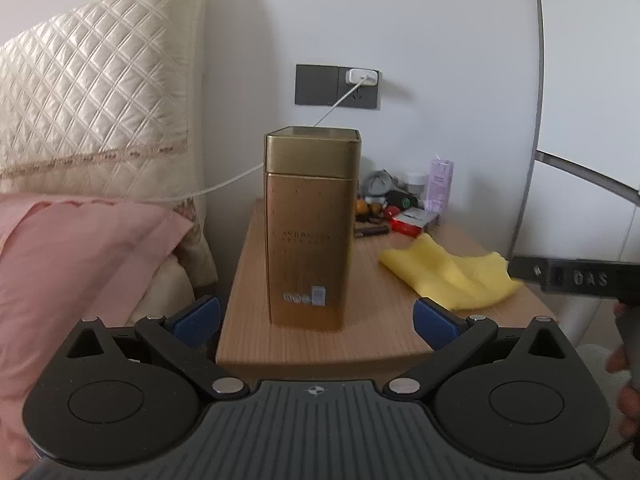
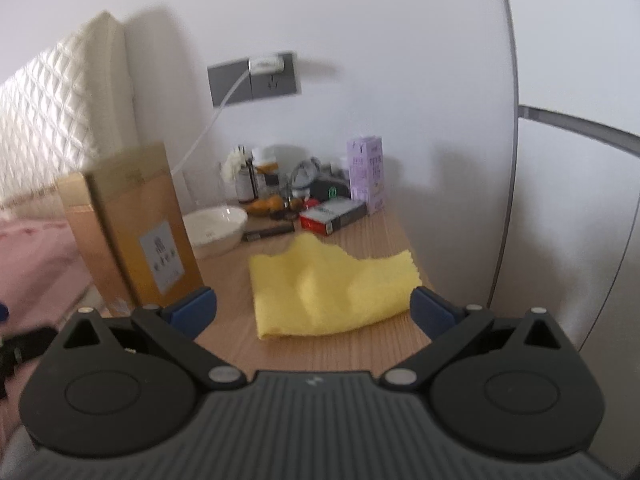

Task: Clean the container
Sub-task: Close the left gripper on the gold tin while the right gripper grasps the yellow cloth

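A tall gold tin container (image 1: 310, 228) with a lid stands upright on the wooden nightstand (image 1: 372, 320), near its front left. It also shows at the left of the right wrist view (image 2: 132, 232). A yellow cloth (image 1: 452, 276) lies crumpled on the nightstand to the tin's right, and it fills the middle of the right wrist view (image 2: 332, 288). My left gripper (image 1: 316, 318) is open and empty, just in front of the tin. My right gripper (image 2: 312, 308) is open and empty, just short of the cloth's near edge.
A white bowl (image 2: 216, 228) sits behind the tin. Bottles, a red and white box (image 2: 332, 216) and a purple carton (image 2: 366, 174) crowd the nightstand's back. A charger cable (image 1: 224, 188) runs from the wall socket (image 1: 338, 87). A bed with a pink cover (image 1: 76, 256) lies left.
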The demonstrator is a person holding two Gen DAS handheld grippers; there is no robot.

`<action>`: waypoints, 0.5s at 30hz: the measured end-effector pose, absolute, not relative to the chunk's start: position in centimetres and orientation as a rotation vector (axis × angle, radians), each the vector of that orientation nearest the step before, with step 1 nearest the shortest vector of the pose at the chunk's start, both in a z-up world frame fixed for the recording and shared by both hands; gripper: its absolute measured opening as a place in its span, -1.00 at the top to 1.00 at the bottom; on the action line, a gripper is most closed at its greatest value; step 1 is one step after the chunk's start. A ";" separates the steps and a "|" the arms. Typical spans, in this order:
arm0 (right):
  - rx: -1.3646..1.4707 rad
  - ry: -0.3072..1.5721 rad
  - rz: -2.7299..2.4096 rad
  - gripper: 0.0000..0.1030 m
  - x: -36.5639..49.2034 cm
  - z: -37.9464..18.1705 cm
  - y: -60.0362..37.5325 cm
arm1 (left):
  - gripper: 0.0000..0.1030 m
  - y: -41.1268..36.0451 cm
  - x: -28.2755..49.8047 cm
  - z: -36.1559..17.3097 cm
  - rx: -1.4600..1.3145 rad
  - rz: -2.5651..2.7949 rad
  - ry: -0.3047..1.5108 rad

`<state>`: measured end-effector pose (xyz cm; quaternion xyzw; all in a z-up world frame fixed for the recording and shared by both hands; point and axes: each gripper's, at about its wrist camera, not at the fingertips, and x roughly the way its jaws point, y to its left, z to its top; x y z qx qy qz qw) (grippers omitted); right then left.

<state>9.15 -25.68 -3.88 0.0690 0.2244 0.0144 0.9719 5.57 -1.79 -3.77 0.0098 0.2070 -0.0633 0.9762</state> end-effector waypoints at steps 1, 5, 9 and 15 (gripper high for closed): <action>0.151 0.461 0.036 -1.00 9.6 -4.2 -25.9 | -1.00 -2.0 6.3 -4.2 0.026 -0.132 0.422; 0.192 0.421 0.091 -1.00 10.2 -4.9 -27.1 | -1.00 -2.2 9.2 -6.0 -0.001 -0.140 0.414; 0.215 0.367 0.118 -1.00 10.5 -5.6 -27.9 | -1.00 -2.8 11.8 -7.0 0.005 -0.158 0.382; 0.258 0.294 0.090 -1.00 11.0 -7.0 -29.2 | -1.00 -3.2 14.5 -7.3 0.074 -0.181 0.365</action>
